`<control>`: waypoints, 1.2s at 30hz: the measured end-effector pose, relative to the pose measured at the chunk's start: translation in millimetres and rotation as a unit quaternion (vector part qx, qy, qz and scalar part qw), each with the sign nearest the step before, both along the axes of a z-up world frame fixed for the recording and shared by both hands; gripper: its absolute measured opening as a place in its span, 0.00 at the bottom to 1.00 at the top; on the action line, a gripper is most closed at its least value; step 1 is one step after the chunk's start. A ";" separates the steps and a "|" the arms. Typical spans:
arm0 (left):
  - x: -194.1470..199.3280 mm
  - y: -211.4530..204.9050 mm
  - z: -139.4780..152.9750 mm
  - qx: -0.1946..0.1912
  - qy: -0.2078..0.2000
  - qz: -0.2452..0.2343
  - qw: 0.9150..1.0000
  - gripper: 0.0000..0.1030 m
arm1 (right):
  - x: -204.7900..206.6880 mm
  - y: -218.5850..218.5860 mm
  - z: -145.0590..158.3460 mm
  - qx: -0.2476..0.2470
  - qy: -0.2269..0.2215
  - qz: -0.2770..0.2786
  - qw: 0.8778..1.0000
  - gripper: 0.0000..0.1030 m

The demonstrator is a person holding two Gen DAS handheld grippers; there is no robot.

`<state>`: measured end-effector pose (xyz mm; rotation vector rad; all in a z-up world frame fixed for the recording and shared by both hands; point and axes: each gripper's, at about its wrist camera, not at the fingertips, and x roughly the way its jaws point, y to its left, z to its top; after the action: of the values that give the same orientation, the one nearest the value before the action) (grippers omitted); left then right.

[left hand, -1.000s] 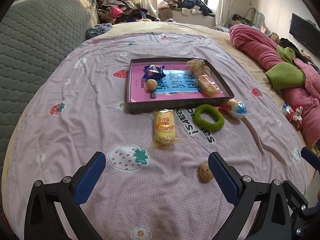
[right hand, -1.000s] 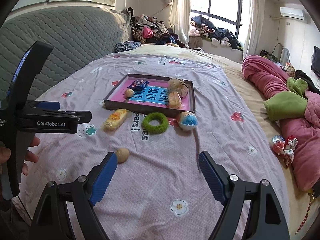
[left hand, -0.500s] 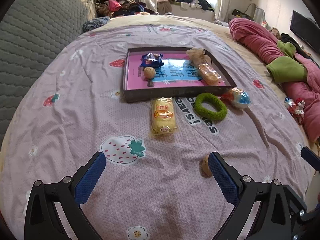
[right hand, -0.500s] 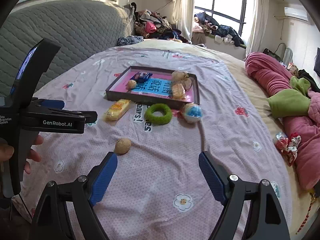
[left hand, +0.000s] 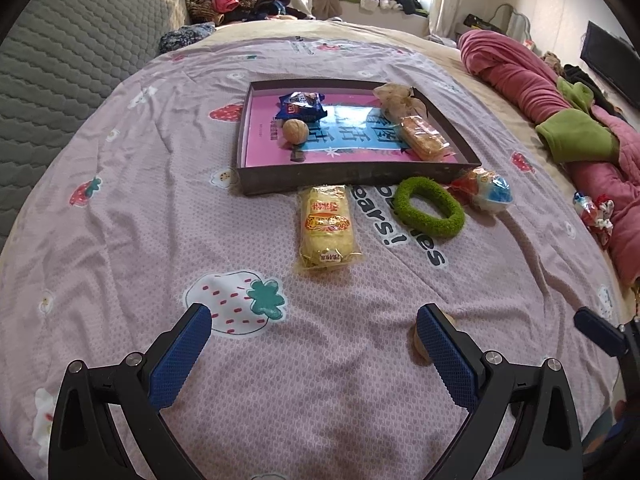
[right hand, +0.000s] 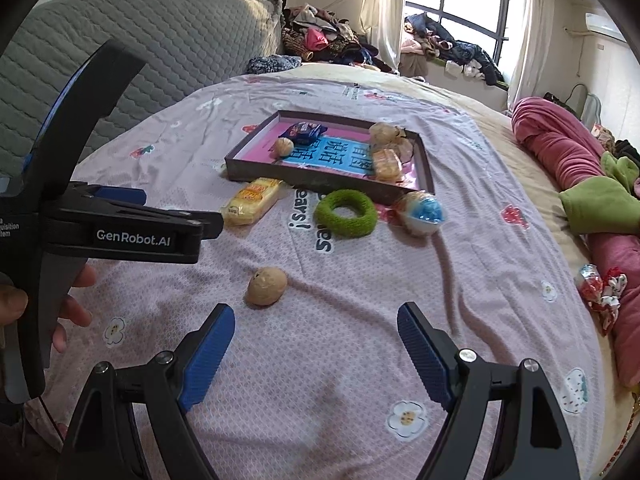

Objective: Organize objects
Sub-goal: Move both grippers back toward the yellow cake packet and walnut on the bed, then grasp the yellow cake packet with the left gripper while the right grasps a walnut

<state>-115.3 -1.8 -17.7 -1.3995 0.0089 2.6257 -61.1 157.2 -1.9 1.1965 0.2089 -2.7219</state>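
tan walnut (right hand: 267, 285) on bedspread, just ahead of open right gripper (right hand: 316, 336)

Both views low, facing tray (left hand: 352, 179)

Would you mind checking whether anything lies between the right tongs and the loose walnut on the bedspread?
Nothing visible does: only bare pink bedspread separates the open right tongs from the tan walnut, which lies just ahead, towards their left finger.
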 end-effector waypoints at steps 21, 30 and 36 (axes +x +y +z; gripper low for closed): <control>-49.5 9.9 -26.5 -0.004 -0.008 -0.013 1.000 0.99 | -44.4 -15.9 -47.3 -0.006 -0.034 0.007 0.999 0.81; -74.7 9.0 -39.4 -0.010 -0.008 -0.007 1.000 0.99 | -61.1 -23.0 -61.6 -0.006 -0.042 0.010 0.999 0.81; -85.5 9.7 -44.0 0.004 -0.014 -0.013 1.000 0.86 | -68.9 -28.2 -64.3 -0.016 -0.041 0.018 0.999 0.75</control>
<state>-200.8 7.8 -61.7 -1.4226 0.0138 2.5820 -129.9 129.0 -66.2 1.2783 0.1746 -2.6293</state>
